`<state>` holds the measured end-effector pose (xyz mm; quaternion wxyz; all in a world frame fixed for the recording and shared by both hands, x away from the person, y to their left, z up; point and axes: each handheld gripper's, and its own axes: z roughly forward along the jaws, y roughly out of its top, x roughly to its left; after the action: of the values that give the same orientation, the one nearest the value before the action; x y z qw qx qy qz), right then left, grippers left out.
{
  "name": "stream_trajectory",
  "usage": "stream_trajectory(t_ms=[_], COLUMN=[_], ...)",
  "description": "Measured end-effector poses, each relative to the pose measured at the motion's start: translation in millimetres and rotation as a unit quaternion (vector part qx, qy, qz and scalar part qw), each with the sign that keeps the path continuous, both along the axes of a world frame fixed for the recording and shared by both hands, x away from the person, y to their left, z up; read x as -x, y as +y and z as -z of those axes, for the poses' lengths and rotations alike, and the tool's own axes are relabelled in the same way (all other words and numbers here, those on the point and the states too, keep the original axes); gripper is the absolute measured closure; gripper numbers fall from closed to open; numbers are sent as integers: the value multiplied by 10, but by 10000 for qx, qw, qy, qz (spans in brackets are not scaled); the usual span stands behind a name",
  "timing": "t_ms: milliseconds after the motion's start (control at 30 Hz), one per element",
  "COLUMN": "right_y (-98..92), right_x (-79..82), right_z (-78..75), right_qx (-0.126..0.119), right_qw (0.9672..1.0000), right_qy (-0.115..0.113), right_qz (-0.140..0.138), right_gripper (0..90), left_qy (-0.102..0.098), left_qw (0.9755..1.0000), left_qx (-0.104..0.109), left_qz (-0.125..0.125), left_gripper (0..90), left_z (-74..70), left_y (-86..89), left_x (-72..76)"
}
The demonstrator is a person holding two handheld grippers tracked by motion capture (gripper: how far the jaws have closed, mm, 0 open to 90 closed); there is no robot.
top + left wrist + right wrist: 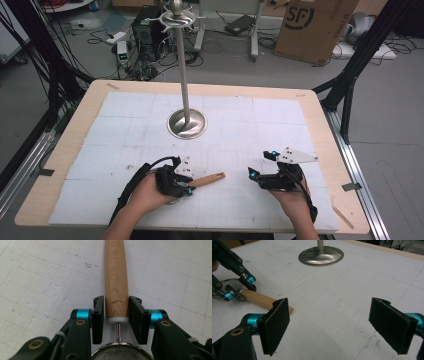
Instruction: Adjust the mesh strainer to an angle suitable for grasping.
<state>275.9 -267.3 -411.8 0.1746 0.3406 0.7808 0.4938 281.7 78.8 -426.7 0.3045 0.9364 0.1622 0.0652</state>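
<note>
Where the high view looks down on the desk (65, 150), a small wire-mesh strainer with a tapered pale wooden handle (209, 179) is seen lying flat on the white gridded mat, well in front of the round steel base of the tall metal hanging stand (187, 124) and slightly to its right. The left gripper (186, 186) is clenched on the handle where it meets the mesh bowl, and the right gripper (260, 165) is held apart to the right of the handle's free end.

In the left gripper view, the handle (116, 280), stamped KITCHEN TOOL, is pinched between the two black fingers (98, 315) just above its white collar, with the thin wire neck and the mesh bowl's rim (122, 353) below.

In the right gripper view, the fingers (275, 323) are spread wide with nothing between them; the handle (262, 300) lies to the left, nearer than the stand's base (321, 255).

The strainer is judged light and stiff, though the smooth, tapering wood may slip and the mesh could dent if squeezed. A hold on the handle near the collar is judged sound, the bowl's weight being kept close to the fingers.
</note>
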Motion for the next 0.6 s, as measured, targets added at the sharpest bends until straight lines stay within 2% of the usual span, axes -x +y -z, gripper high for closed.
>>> stream_trajectory(t_ms=[100, 300, 533, 600], right_y=[2, -1, 22, 31], right_x=[1, 6, -9, -9], right_z=[1, -1, 25, 30], right_qx=[-6, -8, 28, 28], right_qw=[10000, 10000, 10000, 10000], right_qy=[18, 10, 59, 74], right_qz=[7, -3, -18, -23], right_gripper=[161, 161, 162, 162], left_qy=[43, 170, 268, 311], left_qw=[10000, 9998, 9986, 9984], left_qx=[-43, -128, -449, -457], left_qz=[-35, -66, -50, -97], left_gripper=[616, 605, 600, 600], left_z=[-2, -9, -42, -43], left_y=[-7, -40, -122, -137], left_x=[-20, -53, -87, -89])
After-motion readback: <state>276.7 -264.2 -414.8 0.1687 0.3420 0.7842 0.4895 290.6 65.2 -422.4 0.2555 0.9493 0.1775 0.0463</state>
